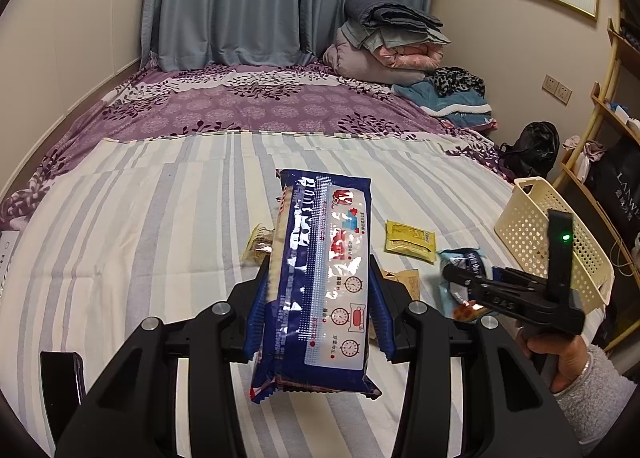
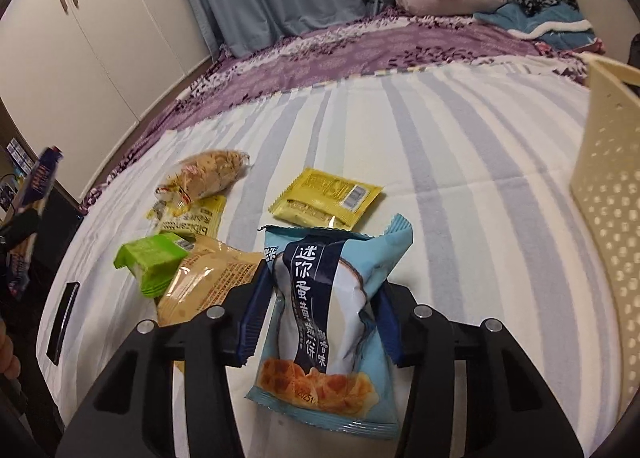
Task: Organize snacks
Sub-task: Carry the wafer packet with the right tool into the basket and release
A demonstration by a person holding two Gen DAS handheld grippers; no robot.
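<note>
My left gripper (image 1: 320, 270) is shut on a long dark-blue snack packet (image 1: 316, 218), held lengthwise above the striped bedsheet (image 1: 140, 218). My right gripper (image 2: 323, 280) is shut on a light-blue pastry packet (image 2: 320, 338), whose sides crease in under the pads. In the left wrist view the right gripper (image 1: 452, 272) shows low on the right, held by a hand in a grey sleeve, just left of a cream perforated basket (image 1: 532, 226). Loose snacks lie on the bed: a yellow packet (image 2: 326, 198), a green one (image 2: 154, 262), a tan one (image 2: 208, 282) and a clear bag of crackers (image 2: 208, 174).
The basket (image 2: 604, 178) stands on the bed's right edge. A black phone (image 2: 62, 324) lies near the left edge. Folded quilts (image 1: 384, 42) are piled at the far end. A wooden shelf (image 1: 600, 130) stands right of the bed, white wardrobes (image 2: 80, 38) to the left.
</note>
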